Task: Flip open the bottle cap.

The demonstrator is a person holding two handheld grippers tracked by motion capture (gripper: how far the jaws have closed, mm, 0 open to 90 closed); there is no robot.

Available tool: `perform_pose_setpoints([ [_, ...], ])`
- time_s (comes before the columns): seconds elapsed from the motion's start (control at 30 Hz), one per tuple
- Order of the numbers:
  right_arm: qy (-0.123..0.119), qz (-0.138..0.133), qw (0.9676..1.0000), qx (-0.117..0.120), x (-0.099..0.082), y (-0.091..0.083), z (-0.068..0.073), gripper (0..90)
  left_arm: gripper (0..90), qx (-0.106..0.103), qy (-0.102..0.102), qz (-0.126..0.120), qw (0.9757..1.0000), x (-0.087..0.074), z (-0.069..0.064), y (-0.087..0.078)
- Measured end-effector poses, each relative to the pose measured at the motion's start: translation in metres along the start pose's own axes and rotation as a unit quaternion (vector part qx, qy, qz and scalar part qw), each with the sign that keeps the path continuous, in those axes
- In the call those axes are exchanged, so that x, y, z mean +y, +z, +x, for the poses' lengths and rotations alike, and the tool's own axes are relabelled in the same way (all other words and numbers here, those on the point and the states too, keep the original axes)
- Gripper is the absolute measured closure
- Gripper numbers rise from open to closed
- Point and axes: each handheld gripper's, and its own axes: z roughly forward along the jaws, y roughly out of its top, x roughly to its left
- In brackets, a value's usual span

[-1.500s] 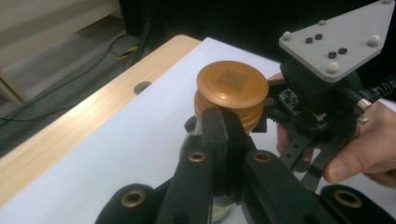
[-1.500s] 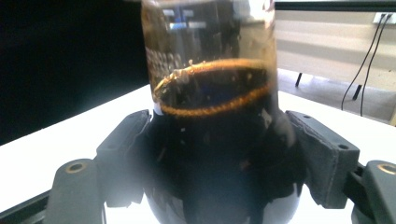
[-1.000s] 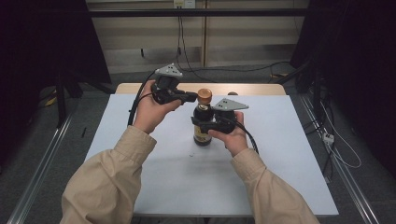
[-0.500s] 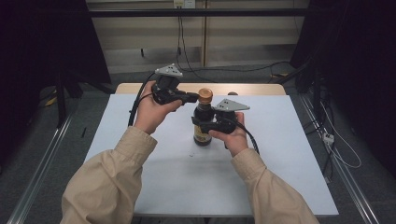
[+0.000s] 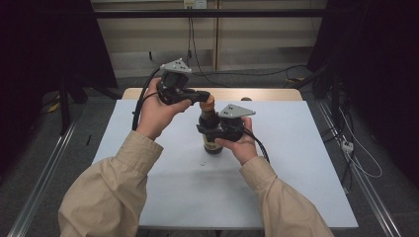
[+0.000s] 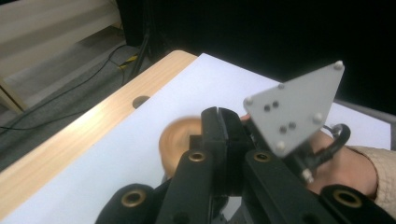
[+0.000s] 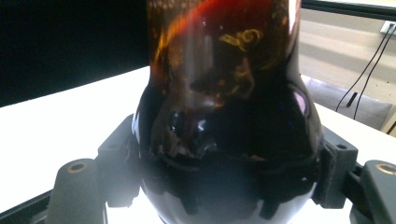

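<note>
At the bottom of the high view two beige sleeves [image 5: 113, 192] rise toward the middle of the white counter [image 5: 306, 187]. Just above them, at frame centre, the right tool [image 5: 213, 129] pinches the dark bottle [image 5: 212, 143] around its shoulder; in the right gripper view its jaws hug the glass on both sides, and brown liquid shows through the neck. The bottle stands upright on the counter, a little above frame centre. Higher and to the left, the left tool [image 5: 201, 96] is pressed together, its tip at the bronze cap [image 5: 208, 103]. In the left gripper view the joined jaws sit right over the cap's round top [image 6: 180, 140], which looks blurred; whether they touch it I cannot tell. Against a second ago, the left hand has lifted slightly and the tool's tip has slid closer onto the cap, while the right hand has held its place. I judge this as working the cap loose, with the bottle steadied and the cap still on. Beyond, cables [image 5: 276, 71] trail across the floor at the top.
</note>
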Motion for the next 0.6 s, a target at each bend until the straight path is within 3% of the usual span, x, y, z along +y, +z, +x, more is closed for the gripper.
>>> perform_pose_setpoints([
  [0.17, 0.004, -0.003, 1.0000, 0.001, -0.001, -0.001, -0.001, 26.5, 90.0, 0.008, 0.002, -0.002, 1.0000, -0.009, 0.005, -0.008],
  [0.23, 0.010, -0.003, 0.9999, 0.001, -0.002, -0.002, -0.003, 26.5, 90.0, 0.011, 0.004, 0.010, 0.9999, -0.012, 0.008, -0.010],
  [0.37, 0.014, -0.004, 0.9999, 0.001, -0.003, -0.004, -0.005, 26.5, 90.0, 0.002, 0.000, 0.038, 0.9993, -0.021, 0.011, -0.002],
  [0.6, 0.023, -0.005, 0.9997, 0.003, -0.004, -0.007, -0.008, 26.4, 90.0, -0.005, 0.000, 0.038, 0.9993, -0.021, 0.009, 0.009],
])
